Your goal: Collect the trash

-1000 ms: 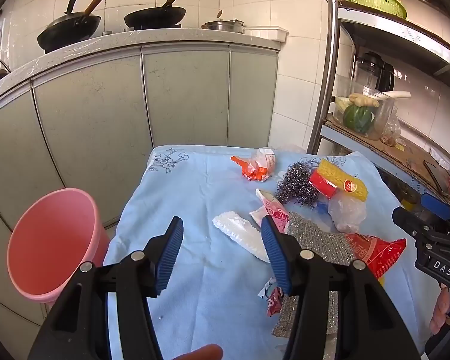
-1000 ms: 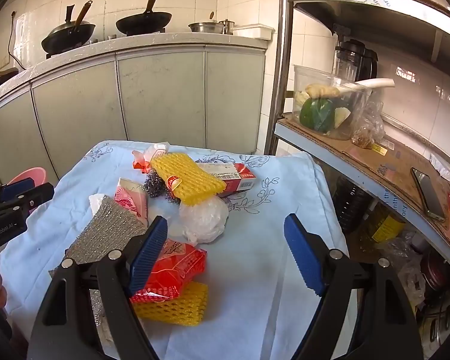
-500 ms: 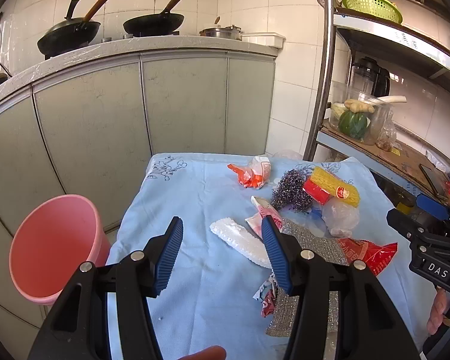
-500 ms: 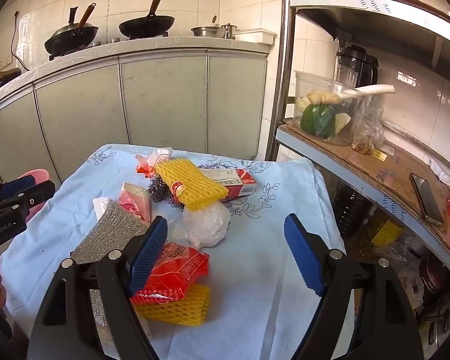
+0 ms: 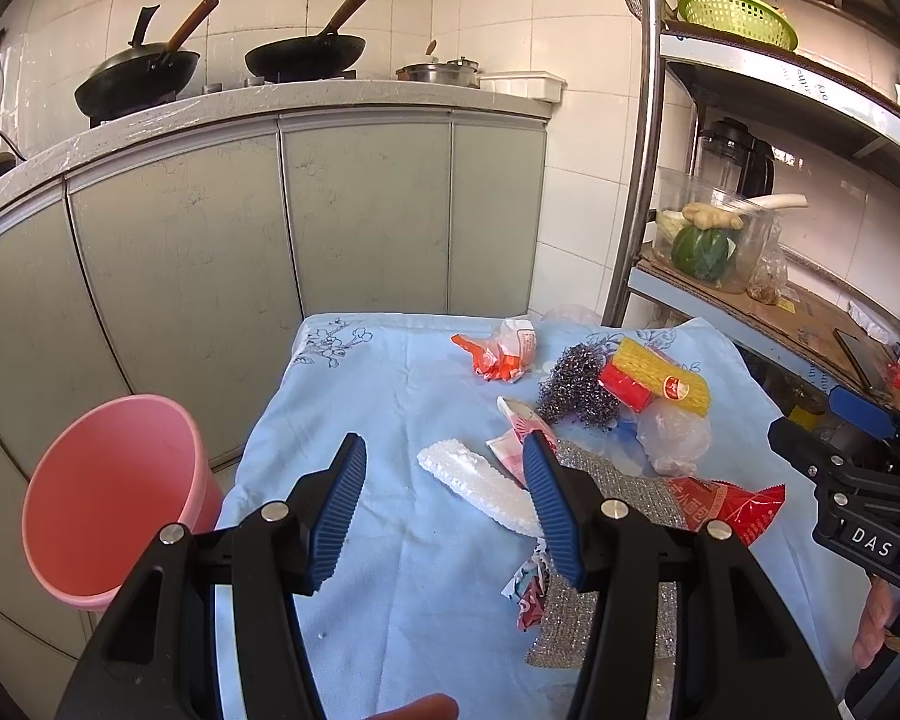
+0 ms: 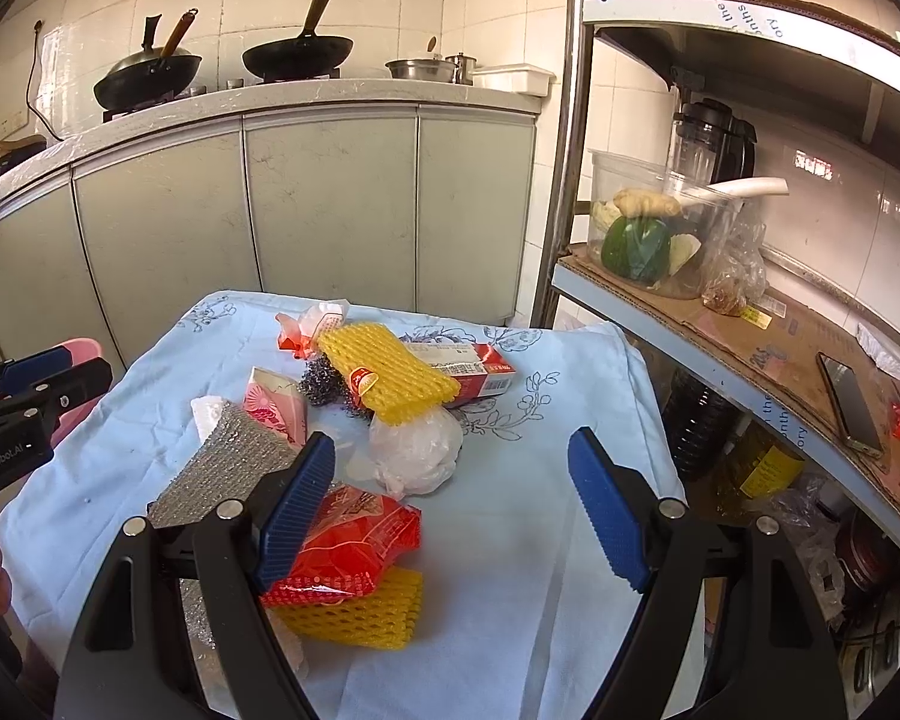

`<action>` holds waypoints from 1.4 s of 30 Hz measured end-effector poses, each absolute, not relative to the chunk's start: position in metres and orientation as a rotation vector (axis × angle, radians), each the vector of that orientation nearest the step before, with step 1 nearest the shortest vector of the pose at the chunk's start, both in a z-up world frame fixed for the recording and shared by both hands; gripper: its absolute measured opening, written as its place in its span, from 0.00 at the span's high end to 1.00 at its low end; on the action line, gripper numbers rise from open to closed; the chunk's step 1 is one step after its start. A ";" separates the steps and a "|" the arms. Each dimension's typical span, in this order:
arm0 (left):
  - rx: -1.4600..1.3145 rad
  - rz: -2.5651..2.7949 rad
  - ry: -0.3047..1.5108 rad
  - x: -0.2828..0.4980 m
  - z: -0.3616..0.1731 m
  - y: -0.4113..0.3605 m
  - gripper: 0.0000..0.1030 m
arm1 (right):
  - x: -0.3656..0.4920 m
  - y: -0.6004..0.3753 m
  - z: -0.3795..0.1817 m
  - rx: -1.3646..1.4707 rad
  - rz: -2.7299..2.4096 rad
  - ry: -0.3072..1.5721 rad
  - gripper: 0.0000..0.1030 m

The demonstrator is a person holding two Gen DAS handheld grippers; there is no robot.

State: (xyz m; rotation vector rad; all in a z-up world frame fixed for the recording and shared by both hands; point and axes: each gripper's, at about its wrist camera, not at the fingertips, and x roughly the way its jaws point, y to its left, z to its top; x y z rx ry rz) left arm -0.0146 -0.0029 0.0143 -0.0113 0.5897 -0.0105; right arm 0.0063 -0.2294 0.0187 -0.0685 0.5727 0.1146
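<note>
Two hand-held grippers hover side by side above a small table draped in a pale blue cloth (image 5: 390,396), both tilted downward toward a scatter of trash.

The left gripper (image 5: 444,510) has its blue-padded jaws parted with nothing between them; they hang over bare cloth, and a white foam strip (image 5: 480,480) lies just beyond the right-hand pad. A fingertip shows at the bottom edge of the left view. To its left, beside the table, stands a pink bin (image 5: 108,492), tipped open toward the camera.

The right gripper (image 6: 450,510) has its jaws spread wider, also empty. Its left-hand pad sits above a red wrapper (image 6: 354,540), which lies on a yellow foam net (image 6: 360,612). Part of the hand holding it shows at the right edge of the left view.

The trash lies mostly on the table's middle and right side: a silver scouring pad (image 6: 222,468), a pink-and-white packet (image 6: 276,408), a steel wool ball (image 5: 576,384), a second yellow net (image 6: 390,372) resting on a red-and-white box (image 6: 474,369), a crumpled clear bag (image 6: 414,450), and an orange-and-white wrapper (image 5: 501,351) nearest the far edge.

Behind stand grey cabinets with two woks (image 5: 306,54) on the counter; a metal shelf (image 6: 720,348) at right holds vegetables in a clear tub.
</note>
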 end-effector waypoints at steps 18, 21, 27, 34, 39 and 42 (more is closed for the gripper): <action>-0.016 -0.014 0.581 -0.020 0.017 -0.002 0.48 | 0.003 -0.229 0.020 -0.068 0.116 0.565 0.22; -0.016 -0.014 0.582 -0.020 0.017 -0.002 0.48 | 0.004 -0.229 0.020 -0.069 0.116 0.566 0.22; -0.015 -0.019 0.584 -0.021 0.018 -0.003 0.48 | 0.004 -0.229 0.021 -0.068 0.116 0.565 0.22; -0.016 -0.024 0.583 -0.022 0.018 -0.003 0.48 | 0.001 -0.229 0.023 -0.066 0.116 0.562 0.22; -0.026 -0.035 0.590 -0.021 0.017 -0.001 0.48 | 0.001 -0.230 0.024 -0.064 0.115 0.561 0.22; -0.031 -0.044 0.604 -0.019 0.015 -0.001 0.48 | -0.001 -0.231 0.024 -0.059 0.114 0.562 0.22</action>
